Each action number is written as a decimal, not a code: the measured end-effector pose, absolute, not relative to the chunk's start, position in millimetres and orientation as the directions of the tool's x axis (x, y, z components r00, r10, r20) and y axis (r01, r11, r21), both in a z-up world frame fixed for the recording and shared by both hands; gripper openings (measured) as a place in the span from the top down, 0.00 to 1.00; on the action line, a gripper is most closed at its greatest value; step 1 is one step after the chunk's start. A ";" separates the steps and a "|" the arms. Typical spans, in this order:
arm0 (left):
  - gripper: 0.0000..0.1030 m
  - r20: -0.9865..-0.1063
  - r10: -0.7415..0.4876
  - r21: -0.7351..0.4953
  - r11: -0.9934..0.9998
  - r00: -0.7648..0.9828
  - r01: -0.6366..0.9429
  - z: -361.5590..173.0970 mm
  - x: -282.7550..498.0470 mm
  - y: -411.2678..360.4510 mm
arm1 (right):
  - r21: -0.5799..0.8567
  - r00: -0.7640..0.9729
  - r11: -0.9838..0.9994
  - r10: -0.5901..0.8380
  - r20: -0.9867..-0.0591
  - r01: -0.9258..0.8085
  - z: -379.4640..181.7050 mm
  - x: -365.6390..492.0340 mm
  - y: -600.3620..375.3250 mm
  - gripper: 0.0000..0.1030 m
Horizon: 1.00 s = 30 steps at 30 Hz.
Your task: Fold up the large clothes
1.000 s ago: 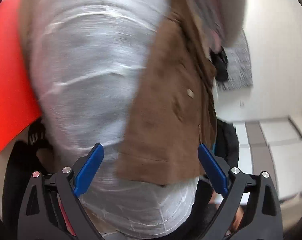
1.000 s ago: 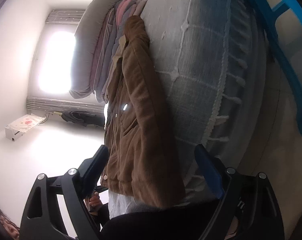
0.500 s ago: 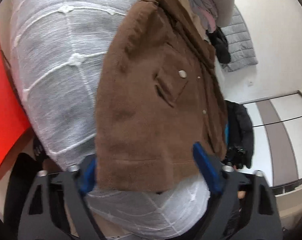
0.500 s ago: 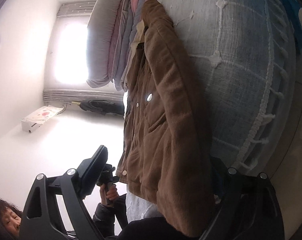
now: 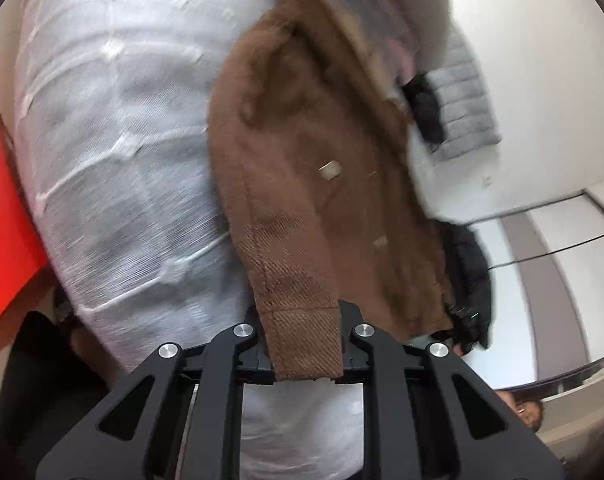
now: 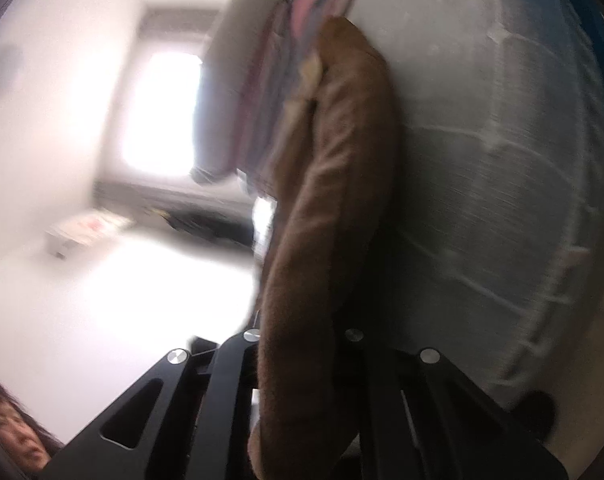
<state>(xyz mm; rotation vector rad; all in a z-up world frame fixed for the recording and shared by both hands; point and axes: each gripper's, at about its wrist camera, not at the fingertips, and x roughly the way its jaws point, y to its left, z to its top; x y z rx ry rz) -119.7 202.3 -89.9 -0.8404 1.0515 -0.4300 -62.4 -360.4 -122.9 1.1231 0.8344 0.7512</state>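
One brown jacket [image 5: 318,184] lies on the white quilted bedcover [image 5: 117,168], its hem corners nipped by 2 grippers: left gripper [image 5: 304,344] clamped on one stitched corner, right gripper [image 6: 302,364] clamped on the other. Bedcover is bare to the jacket's left up to a red sheet [image 5: 1,200]. On the jacket's far side, a stack of folded clothes [image 6: 257,92] crowds its collar end.

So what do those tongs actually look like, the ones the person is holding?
Both look alike. The left tongs and the right tongs are matte black frames of angular struts with slot-shaped cut-outs, joined by round silver bolt heads. No cables, markings or sleeves show in these views.
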 end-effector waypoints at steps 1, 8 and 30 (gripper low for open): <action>0.87 -0.559 -0.677 -0.787 0.615 0.479 -0.049 -76.2 -122.2 201.6 | 0.967 0.505 0.229 0.851 -0.142 -0.115 -116.7 -64.1 -358.9 0.91; 0.89 -0.461 -0.684 -0.783 0.613 0.566 0.103 13.8 -148.9 195.3 | 0.965 0.543 0.104 0.839 0.045 -0.241 -72.5 -84.3 -349.8 0.91; 0.46 -0.580 -0.705 -0.812 0.536 0.408 -0.230 -131.8 -228.8 240.4 | 0.982 0.438 0.190 0.883 -0.169 -0.004 -137.0 -169.1 -405.6 0.20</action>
